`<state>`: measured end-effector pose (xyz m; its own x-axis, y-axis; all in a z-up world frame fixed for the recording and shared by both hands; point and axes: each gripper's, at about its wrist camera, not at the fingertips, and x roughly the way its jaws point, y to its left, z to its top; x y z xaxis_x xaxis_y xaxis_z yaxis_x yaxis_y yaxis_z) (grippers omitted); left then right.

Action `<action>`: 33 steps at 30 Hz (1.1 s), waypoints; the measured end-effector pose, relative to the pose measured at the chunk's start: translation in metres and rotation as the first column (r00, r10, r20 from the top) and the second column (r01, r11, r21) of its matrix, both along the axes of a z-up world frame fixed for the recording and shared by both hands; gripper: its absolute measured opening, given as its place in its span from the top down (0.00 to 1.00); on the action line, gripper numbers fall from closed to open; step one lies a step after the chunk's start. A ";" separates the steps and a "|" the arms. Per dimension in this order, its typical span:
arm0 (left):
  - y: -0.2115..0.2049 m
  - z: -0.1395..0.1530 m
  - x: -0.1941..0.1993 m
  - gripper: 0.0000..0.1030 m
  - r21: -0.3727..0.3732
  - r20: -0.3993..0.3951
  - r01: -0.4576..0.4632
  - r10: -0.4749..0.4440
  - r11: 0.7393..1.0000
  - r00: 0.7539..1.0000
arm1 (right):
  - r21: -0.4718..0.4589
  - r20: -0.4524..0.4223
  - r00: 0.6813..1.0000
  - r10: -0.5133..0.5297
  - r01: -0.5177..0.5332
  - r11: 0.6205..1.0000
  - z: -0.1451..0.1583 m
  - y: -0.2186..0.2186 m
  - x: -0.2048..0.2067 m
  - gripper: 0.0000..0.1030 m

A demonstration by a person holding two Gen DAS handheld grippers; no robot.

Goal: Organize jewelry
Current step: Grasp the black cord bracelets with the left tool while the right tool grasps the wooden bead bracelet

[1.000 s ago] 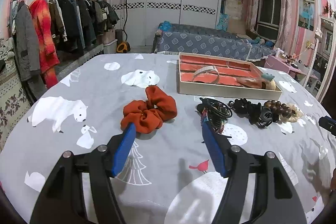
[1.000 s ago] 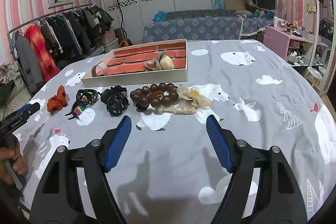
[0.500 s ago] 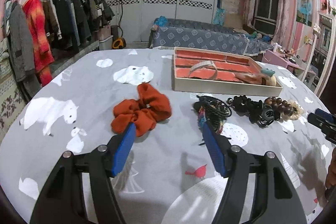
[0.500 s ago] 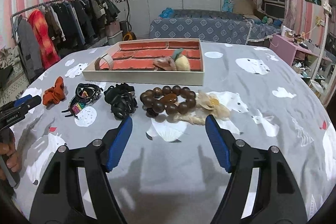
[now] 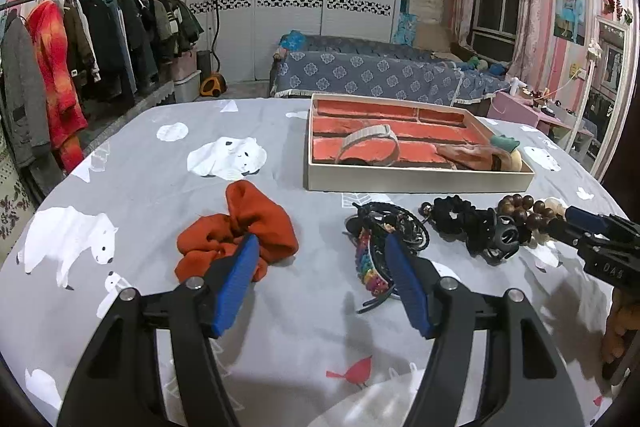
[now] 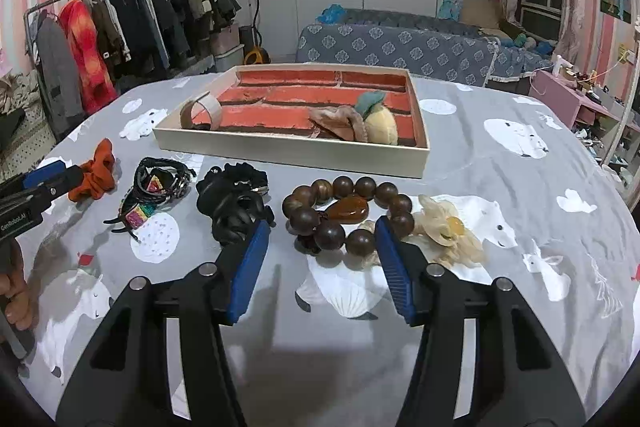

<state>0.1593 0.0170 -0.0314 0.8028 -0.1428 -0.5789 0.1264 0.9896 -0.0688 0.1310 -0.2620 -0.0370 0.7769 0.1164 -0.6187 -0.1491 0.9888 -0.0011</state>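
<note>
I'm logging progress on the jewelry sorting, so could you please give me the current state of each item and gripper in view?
Beige tray with red lining: partly filled, holds a strap loop and a plush piece.
Brown wooden bead bracelet: on the cloth, outside the tray, ungripped.
Orange fabric scrunchie: on the cloth, ungripped.
Black hair ties: heaped on the cloth.
Left gripper: open, empty.
Right gripper: closing around the bracelet, pads not yet pressing.

Off to the left of my right jaws, the black body of my left gripper (image 6: 44,183) carries white lettering that reads "GenRobot.AI". Off to the right of my left jaws, my right gripper (image 5: 580,223) shows pale characters, roughly "DAS", too small to be sure.
</note>
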 end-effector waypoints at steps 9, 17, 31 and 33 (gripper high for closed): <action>-0.006 -0.010 0.020 0.37 -0.009 -0.046 0.023 -0.023 1.000 0.999 | -0.070 -0.036 0.999 0.014 -0.017 0.997 -0.007 0.014 0.024 0.50; -0.024 -0.008 0.037 0.37 -0.013 -0.065 0.074 -0.075 0.997 0.995 | -0.082 -0.095 0.995 0.023 -0.031 0.996 -0.019 0.015 0.045 0.64; -0.035 -0.027 0.084 0.50 -0.032 -0.166 0.059 -0.064 0.998 0.984 | -0.030 -0.136 0.989 0.057 -0.062 0.998 -0.023 0.011 0.060 0.81; -0.036 -0.029 0.084 0.63 -0.041 -0.169 0.074 -0.080 0.996 0.982 | -0.024 -0.135 0.989 0.058 -0.061 0.998 -0.022 0.010 0.060 0.81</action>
